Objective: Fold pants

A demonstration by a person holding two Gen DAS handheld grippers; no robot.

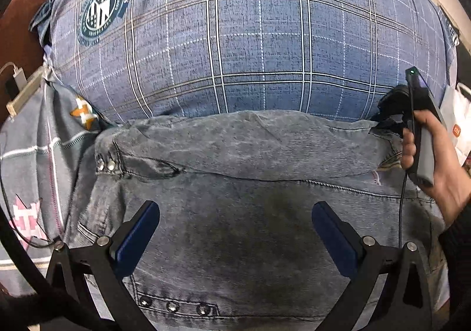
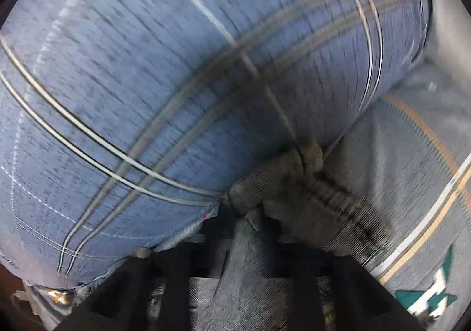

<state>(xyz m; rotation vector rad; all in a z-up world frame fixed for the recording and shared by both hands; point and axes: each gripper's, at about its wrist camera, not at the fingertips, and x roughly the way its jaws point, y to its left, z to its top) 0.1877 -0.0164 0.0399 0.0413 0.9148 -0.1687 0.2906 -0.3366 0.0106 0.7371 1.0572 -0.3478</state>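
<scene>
Grey jeans lie part-folded on a plaid sheet, spread beneath and between the wide-open jaws of the left gripper. The right gripper is clamped on a bunched denim edge, apparently mid-fold; next, lay it flat and release. No containers visible.

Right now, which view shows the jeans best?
The left wrist view: the jeans lie spread across the plaid sheet, pocket rivets visible. The right wrist view is blurred and shows only a bunched piece of them.
</scene>
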